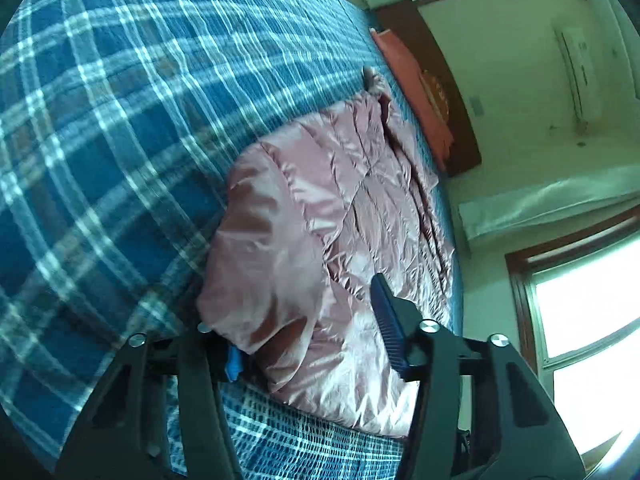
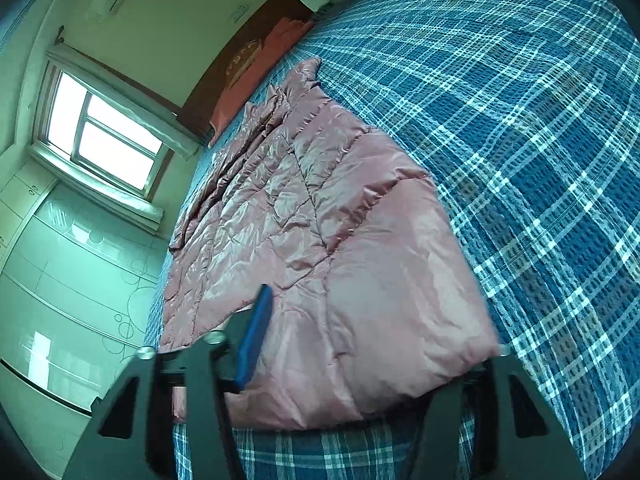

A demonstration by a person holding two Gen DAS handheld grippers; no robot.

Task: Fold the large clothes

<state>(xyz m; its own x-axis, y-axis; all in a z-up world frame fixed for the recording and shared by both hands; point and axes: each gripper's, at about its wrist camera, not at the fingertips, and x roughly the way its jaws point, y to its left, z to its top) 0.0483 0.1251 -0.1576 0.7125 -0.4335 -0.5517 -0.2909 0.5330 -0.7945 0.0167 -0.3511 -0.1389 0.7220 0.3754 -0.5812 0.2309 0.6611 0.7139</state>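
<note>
On the plaid bedspread (image 2: 520, 120), pink jacket (image 2: 320, 220) lies lengthwise toward the headboard (image 2: 224, 80).

Left claw (image 1: 308, 332) one pad under jacket (image 1: 320, 240), right claw (image 2: 368, 344) far finger hidden, bedspread (image 1: 120, 120) blurred

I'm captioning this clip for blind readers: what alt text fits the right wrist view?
A pink padded jacket lies flat on a blue plaid bedspread, its near hem between the right tongs. A window is at left.
</note>
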